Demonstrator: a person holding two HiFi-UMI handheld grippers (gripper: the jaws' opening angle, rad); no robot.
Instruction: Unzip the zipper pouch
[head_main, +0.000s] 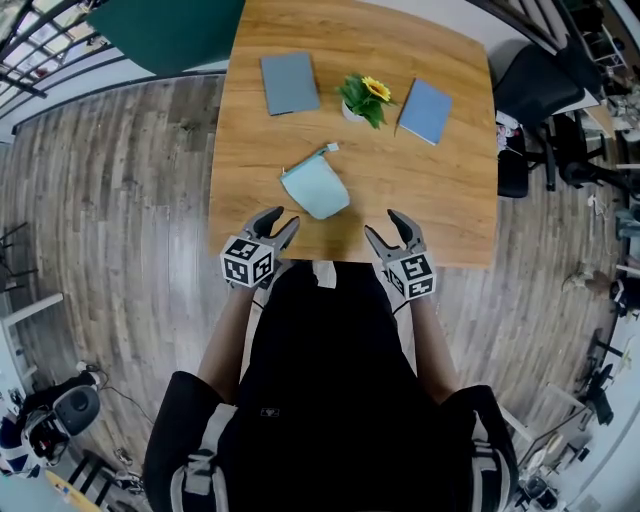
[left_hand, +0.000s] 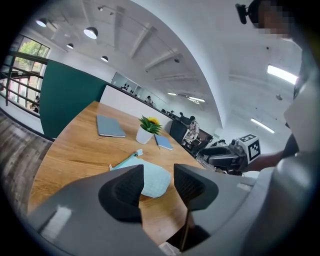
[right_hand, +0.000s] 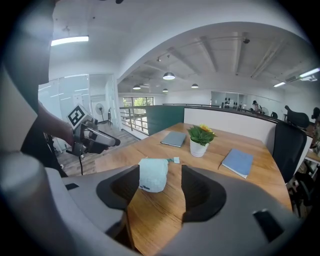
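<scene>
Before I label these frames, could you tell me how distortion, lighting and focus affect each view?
Head view: mild fisheye, even light, the pouch sharp. Left gripper view: heavy fisheye with dark corners, ceiling lamps bright, near fingers soft. Right gripper view: same curvature, pouch clear.

zipper pouch (head_main: 315, 187) | pale blue, soft | lies flat | pull tab toward potted plant (head_main: 364, 99) | near table's (head_main: 450, 190) front edge
</scene>
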